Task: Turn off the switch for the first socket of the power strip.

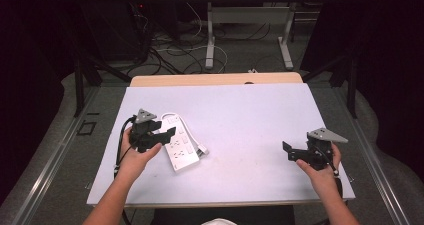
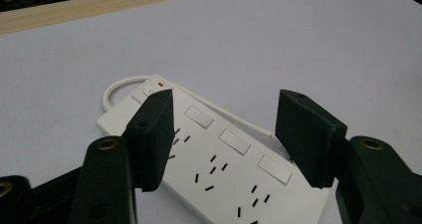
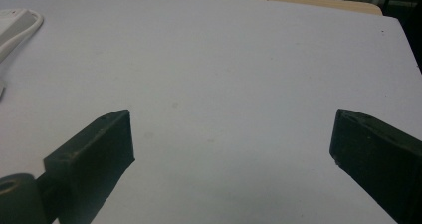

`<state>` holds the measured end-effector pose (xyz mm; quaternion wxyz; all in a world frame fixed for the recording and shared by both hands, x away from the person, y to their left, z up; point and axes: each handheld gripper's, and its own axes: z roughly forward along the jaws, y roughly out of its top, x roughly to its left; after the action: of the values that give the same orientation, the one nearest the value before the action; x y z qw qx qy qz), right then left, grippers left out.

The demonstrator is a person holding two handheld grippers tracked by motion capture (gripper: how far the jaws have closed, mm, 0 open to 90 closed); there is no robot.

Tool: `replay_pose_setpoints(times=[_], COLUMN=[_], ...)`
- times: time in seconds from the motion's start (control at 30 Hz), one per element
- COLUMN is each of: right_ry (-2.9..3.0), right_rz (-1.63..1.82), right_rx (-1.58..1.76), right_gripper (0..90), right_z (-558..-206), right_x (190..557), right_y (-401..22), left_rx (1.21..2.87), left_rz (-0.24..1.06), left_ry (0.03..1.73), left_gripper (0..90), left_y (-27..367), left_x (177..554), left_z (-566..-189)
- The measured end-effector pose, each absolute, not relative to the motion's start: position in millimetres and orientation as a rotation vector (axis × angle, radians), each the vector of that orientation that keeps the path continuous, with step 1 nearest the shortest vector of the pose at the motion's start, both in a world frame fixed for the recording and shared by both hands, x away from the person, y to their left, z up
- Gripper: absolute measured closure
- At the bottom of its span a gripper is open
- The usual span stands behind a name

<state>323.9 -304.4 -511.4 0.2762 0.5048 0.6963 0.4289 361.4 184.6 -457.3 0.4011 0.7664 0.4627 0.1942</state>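
Two grippers are held above a white bench point(image 1: 250, 115), one in each of the person's hands. The left gripper point(image 1: 169, 133) hangs over a white power strip point(image 1: 181, 145) that lies flat on the left half of the bench, slanting from far-left to near-right in the high view. Its jaws stand apart with nothing pressed between them; in the left gripper view they straddle the strip from above, one jaw over the end with the red light point(image 2: 160, 84) and the other over the long edge where the white cord point(image 2: 234, 119) runs. The strip's face shows three rocker switches point(image 2: 235, 141) in a row and several sets of socket slots. The cord loops round the far end of the strip.

The right gripper point(image 1: 289, 152) is well apart from the strip, over the bare right part of the bench, pointing toward the left. Its jaws are wide apart and hold nothing. One end of the strip shows at the upper left corner of the right gripper view.
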Motion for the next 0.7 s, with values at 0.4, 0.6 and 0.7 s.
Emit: replay_pose_setpoints(times=[0.4,0.6,0.7], right_ry=[1.888,1.871,1.867], right_rz=[1.13,1.148,1.15], right_rx=[1.37,1.363,1.353], right_gripper=[3.6,3.7,3.9], right_z=[-511,-512,-513], right_x=[323,324,324], right_y=[-305,-304,-304], left_rx=[1.906,1.878,1.882], left_rz=[0.413,0.374,0.362], left_ry=[1.231,1.268,1.282], left_gripper=[48.2,53.7,56.9], left_y=[181,180,180], left_x=[375,382,387], left_z=[-449,-448,-449])
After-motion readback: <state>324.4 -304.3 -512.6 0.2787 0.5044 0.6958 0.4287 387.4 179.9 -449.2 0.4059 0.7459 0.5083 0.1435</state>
